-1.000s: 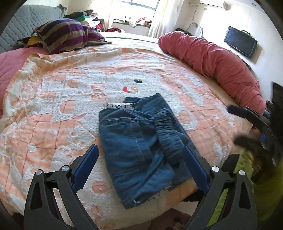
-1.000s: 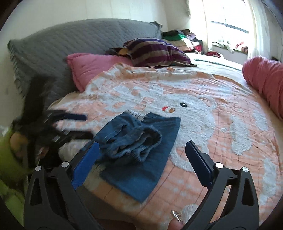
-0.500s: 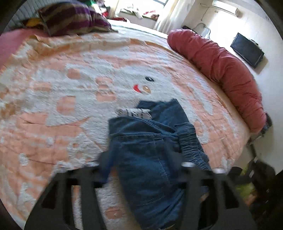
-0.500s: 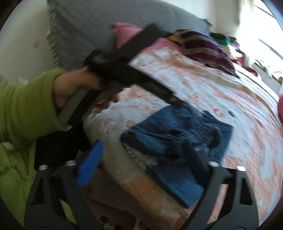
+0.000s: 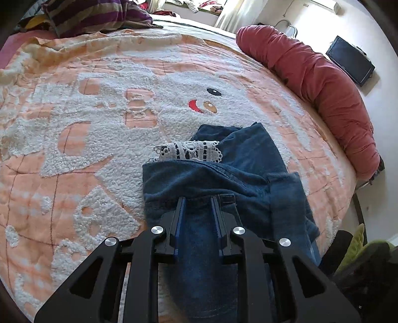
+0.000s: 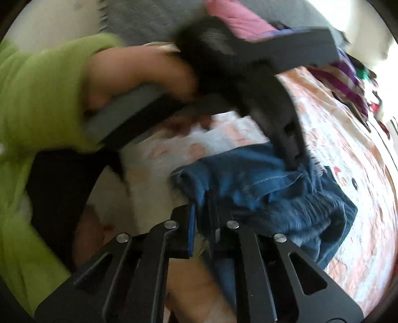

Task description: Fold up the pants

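Denim filled the space between the 2 blue pads of my left gripper [image 5: 197, 198], whose jaws had just been closing and stood narrow, pinched on a ridge of the pants [image 5: 238, 174] at their near end. My right gripper [image 6: 202, 206] had its jaws drawn in close too, and a fold of the same cloth sat clamped between its fingers at the edge nearest me. That view was blurred, so I could not tell exactly how much cloth it had. The pants lay bunched in a partly folded heap at the near edge of the bed, on the peach and white blanket [image 5: 104, 129], with their gathered elastic waistband toward the right in the right wrist view. Just past the heap, a strip of white lace trim [image 5: 189, 151] poked out from under a denim fold. In the right wrist view my left hand [image 6: 139, 72] in its green sleeve [image 6: 42, 94] gripped the grey handle of the left tool, which reached down onto the denim from above. Farther out on the blanket I saw the stitched face with a black eye and red mouth. Beyond it a long red bolster [image 5: 318, 84] ran along the right side, a striped purple pillow [image 5: 94, 15] sat at the head, and a dark screen [image 5: 350, 60] hung on the far wall.
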Demonstrator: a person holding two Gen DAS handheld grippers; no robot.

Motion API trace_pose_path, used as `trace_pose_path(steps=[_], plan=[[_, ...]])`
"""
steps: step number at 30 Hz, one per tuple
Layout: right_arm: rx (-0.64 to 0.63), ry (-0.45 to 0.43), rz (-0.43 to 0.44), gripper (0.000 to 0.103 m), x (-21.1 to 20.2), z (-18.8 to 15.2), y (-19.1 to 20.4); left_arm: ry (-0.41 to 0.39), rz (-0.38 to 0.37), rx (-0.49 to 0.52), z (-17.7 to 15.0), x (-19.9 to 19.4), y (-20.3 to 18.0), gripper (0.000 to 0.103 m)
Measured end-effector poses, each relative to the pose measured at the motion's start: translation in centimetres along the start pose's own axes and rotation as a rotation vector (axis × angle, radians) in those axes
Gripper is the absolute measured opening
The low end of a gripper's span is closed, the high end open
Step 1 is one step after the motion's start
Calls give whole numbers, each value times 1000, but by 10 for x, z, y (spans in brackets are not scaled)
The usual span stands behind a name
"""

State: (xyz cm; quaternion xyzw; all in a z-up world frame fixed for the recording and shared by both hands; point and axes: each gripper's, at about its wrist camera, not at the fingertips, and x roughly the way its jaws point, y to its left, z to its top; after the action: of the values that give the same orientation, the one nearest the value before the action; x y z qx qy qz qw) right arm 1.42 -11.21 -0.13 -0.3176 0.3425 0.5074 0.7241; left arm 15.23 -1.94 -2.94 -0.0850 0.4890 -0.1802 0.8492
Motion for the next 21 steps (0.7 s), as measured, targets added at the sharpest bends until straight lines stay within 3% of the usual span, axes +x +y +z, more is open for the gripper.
trace_pose_path(steps=[2, 6, 9, 15, 18, 21], plan=[[15, -19, 12, 1, -12, -7, 5, -6, -5, 4, -1, 0, 0, 19], [31, 35, -41, 5, 13, -26, 13, -21, -4, -3, -2, 3, 1, 19], [91, -8, -2, 13, 10, -29, 13, -33, 12, 6, -5, 0, -2, 20], [139, -62, -5, 26, -13, -29, 15, -49, 53, 35, -8, -4, -9, 22], [179, -102, -6, 29, -24, -30, 18, -54, 68, 43, -11, -8, -10, 25], [225, -143, 4, 30, -30, -23, 5, -63, 83, 52, -12, -14, -12, 37]])
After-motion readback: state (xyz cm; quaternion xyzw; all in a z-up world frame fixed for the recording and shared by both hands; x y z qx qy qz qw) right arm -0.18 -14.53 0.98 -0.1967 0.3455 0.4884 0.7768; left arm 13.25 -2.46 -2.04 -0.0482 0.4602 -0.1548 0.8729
